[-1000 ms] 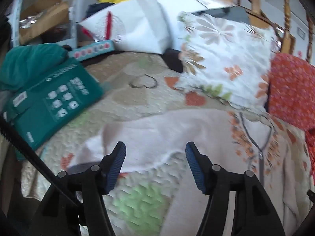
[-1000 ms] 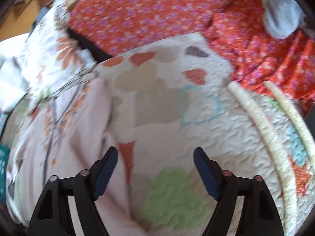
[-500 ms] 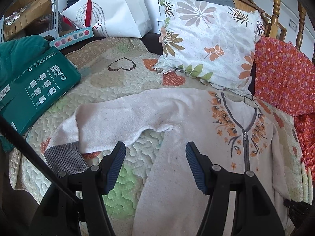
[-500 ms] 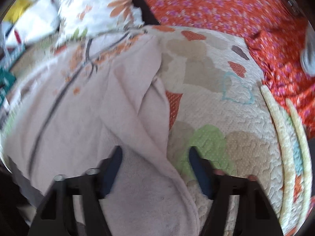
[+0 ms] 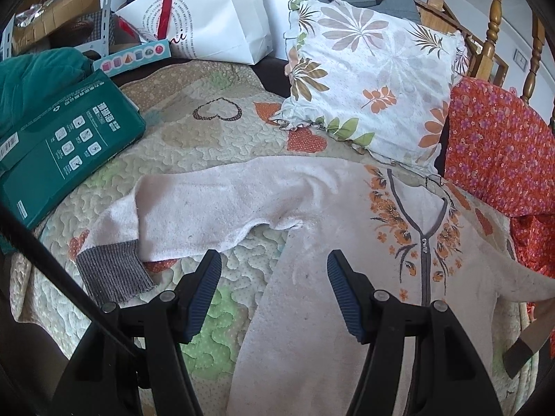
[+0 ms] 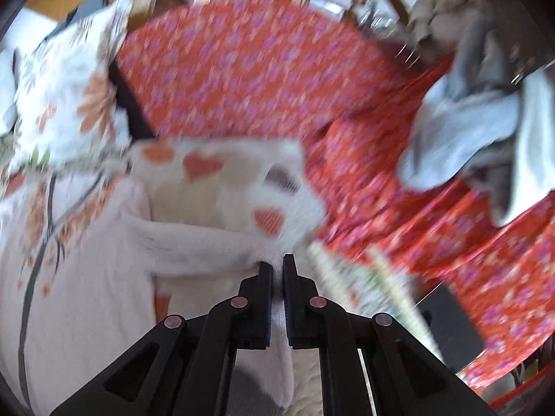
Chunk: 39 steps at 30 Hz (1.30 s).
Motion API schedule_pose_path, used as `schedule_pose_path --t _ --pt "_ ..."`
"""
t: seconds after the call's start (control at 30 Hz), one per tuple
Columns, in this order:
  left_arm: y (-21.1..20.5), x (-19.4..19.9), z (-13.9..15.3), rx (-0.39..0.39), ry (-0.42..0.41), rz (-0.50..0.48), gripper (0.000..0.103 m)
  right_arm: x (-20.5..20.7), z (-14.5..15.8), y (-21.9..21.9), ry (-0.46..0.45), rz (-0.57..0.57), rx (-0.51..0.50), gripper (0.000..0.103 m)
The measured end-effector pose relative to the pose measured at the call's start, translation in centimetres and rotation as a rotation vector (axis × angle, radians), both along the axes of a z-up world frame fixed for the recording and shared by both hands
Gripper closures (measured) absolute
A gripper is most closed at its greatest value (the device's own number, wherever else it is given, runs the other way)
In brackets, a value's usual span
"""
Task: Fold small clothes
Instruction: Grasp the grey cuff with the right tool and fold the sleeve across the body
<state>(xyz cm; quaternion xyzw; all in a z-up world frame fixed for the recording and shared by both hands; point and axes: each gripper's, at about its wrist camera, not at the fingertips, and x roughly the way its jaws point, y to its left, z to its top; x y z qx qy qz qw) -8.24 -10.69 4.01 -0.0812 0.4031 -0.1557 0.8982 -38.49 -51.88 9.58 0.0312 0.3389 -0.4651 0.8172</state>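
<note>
Pink knitted cardigan with orange flower embroidery and a grey zip (image 5: 347,242) lies spread on the heart-patterned quilted bedspread (image 5: 215,145), one sleeve stretched out sideways, its grey ribbed cuff (image 5: 112,270) folded back. I see my left tongs (image 5: 274,287) spread wide, hovering over the body's edge, holding nothing. My right tongs (image 6: 276,270) are pressed together, pinching the other sleeve (image 6: 208,246). A leaf-print white pillow (image 5: 374,79) sits just behind the collar.

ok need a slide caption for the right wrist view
Right tongs shut on the pale pink cardigan sleeve, lifting it off the heart-patterned quilt.
</note>
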Motion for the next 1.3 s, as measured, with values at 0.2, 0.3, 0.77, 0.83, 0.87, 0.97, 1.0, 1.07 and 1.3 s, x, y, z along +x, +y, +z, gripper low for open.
schedule_pose_path --t 0.2,0.3,0.77,0.83,0.87,0.97,1.0,1.07,1.3 --pt "0.4 0.1 -0.5 -0.015 0.031 -0.005 0.040 1.3 -6.8 4.3 0.179 0.157 0.219 0.095" --pt "0.4 -0.3 -0.8 -0.002 0.036 -0.018 0.038 -0.2 -11.8 7.4 0.205 0.270 0.481 0.094" --pt "-1.4 -1.3 -1.6 0.052 0.017 -0.094 0.035 -11.3 -8.3 -3.3 -0.174 -0.093 0.593 0.055" --pt "-1.6 -1.3 -1.9 0.059 0.025 -0.099 0.035 -10.6 -9.7 -3.7 -0.188 -0.109 0.614 0.054" --pt "-1.6 -1.3 -2.1 0.060 0.026 -0.100 0.035 -10.5 -10.4 -4.2 -0.193 -0.129 0.620 0.054" --pt "-1.7 -1.4 -2.2 0.065 0.028 -0.106 0.035 -9.9 -13.0 -5.9 -0.252 -0.171 0.696 0.054" --pt "-1.6 -1.4 -2.2 0.061 0.023 -0.109 0.035 -9.5 -14.0 -6.2 -0.282 -0.169 0.746 0.054" --pt "-1.6 -1.5 -2.2 0.062 0.016 -0.107 0.035 -8.6 -14.5 -5.8 -0.296 -0.147 0.763 0.090" --pt "-0.2 -0.7 -1.8 0.027 0.032 -0.075 0.035 -11.2 -6.6 -6.3 -0.337 -0.193 0.539 0.091"
